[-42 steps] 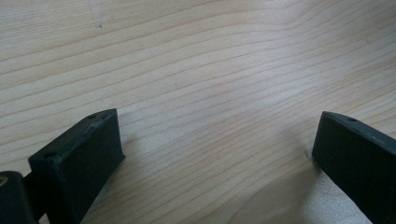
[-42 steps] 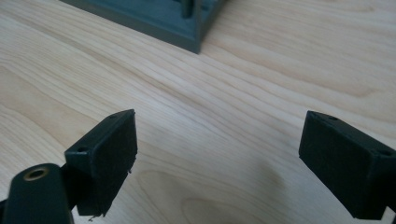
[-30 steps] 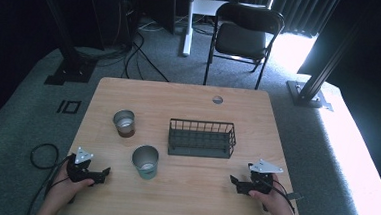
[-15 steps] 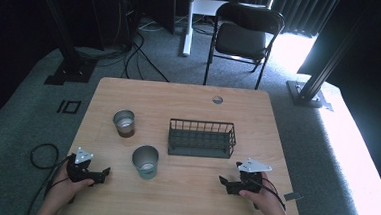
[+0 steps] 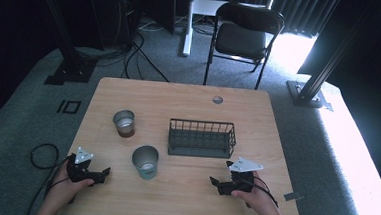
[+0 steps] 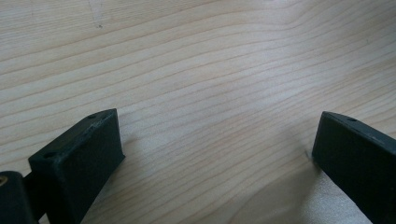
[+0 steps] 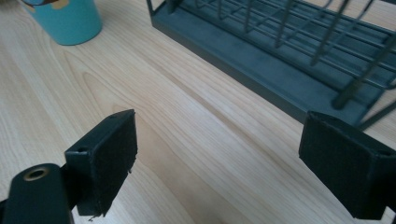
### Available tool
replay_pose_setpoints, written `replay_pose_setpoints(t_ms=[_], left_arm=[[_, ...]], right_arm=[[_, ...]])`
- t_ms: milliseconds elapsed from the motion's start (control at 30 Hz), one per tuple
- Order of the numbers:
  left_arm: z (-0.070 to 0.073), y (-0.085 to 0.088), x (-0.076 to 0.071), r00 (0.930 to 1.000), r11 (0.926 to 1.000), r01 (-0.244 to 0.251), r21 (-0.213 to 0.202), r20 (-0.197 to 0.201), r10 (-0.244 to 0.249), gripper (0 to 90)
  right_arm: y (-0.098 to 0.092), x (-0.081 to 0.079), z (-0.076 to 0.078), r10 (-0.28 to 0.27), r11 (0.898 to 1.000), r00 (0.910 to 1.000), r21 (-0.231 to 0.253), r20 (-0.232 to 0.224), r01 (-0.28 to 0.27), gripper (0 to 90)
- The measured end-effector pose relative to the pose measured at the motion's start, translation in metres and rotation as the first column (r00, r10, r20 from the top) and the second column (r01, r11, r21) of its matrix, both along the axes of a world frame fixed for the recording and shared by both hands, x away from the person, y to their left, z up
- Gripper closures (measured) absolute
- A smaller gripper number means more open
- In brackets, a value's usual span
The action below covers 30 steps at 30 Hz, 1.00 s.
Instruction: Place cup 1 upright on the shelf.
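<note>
A dark wire basket [image 5: 201, 138] stands in the middle of the wooden table [image 5: 189, 100]. Left of it are a teal cup [image 5: 145, 161] and, farther back, a brown cup [image 5: 124, 123], both upright. My left gripper [image 5: 105, 172] rests near the table's front left edge, open, with bare wood between its jaws [image 6: 215, 140]. My right gripper [image 5: 213, 181] sits at the front right, open and empty, pointing left toward the teal cup [image 7: 65, 18]. The basket [image 7: 289, 51] lies just beyond its jaws in the right gripper view [image 7: 219, 154].
A small round hole [image 5: 217, 99] marks the table's far edge. A black folding chair [image 5: 245, 35] stands behind the table. Cables [image 5: 40, 153] lie on the grey floor at the left. A metal frame post [image 5: 315, 90] rises at the right.
My right gripper has moved left along the front edge and turned toward the teal cup. The left gripper has stayed in place.
</note>
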<state>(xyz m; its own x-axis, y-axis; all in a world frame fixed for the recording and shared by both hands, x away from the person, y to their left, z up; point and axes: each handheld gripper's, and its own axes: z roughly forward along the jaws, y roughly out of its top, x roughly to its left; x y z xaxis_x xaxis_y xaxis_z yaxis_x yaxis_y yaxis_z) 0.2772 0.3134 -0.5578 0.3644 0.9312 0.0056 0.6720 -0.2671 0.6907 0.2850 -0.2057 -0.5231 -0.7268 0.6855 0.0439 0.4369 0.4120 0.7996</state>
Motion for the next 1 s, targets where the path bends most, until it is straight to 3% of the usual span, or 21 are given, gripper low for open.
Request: replay_pose_setpoints(t_ms=[467, 1000], left_arm=[[0.0, 0.0, 0.0, 1.0, 1.0, 0.0, 0.0, 0.0, 0.0, 2.2], [0.0, 0.0, 0.0, 1.0, 1.0, 0.0, 0.0, 0.0, 0.0, 2.2]], right_arm=[[0.021, 0.0, 0.005, 0.065, 0.998, 0.9978, 0.015, 0.01, -0.066, 11.2], [0.05, 0.001, 0.009, 0.151, 0.988, 0.9883, 0.028, 0.017, -0.152, 11.2]])
